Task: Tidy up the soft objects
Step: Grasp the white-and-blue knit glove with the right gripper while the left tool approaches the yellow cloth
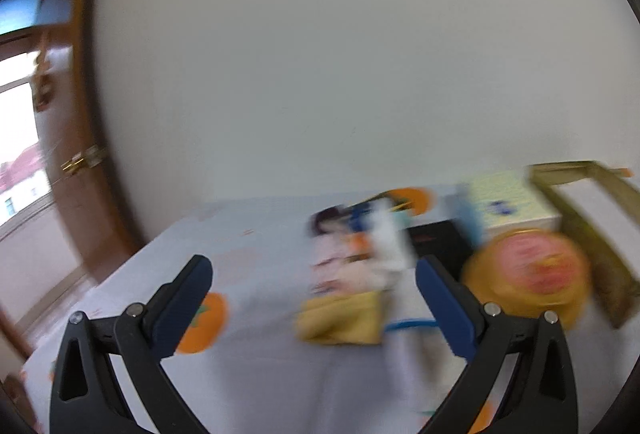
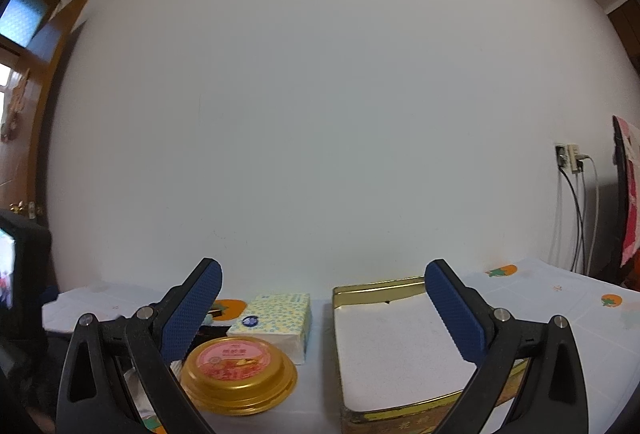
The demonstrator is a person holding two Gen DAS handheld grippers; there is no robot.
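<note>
The left wrist view is blurred by motion. My left gripper [image 1: 314, 274] is open above the white tablecloth, with nothing between its blue pads. Ahead of it lies a yellow soft pouch [image 1: 340, 320] and a flat picture pack [image 1: 344, 250], then a tissue pack [image 1: 508, 200] farther right. My right gripper [image 2: 323, 286] is also open and empty. Beyond it sit the pale flowered tissue pack [image 2: 280, 318], a round gold tin with a pink lid [image 2: 239, 368] and an open gold tin box [image 2: 400, 346] lined white inside.
A white wall stands close behind the table. A brown wooden door [image 1: 76, 106] and a window are at the left. A wall socket with cables [image 2: 570, 158] hangs at the right. The tablecloth [image 2: 560, 298] has orange fruit prints. A dark device [image 2: 20, 266] intrudes at the left edge.
</note>
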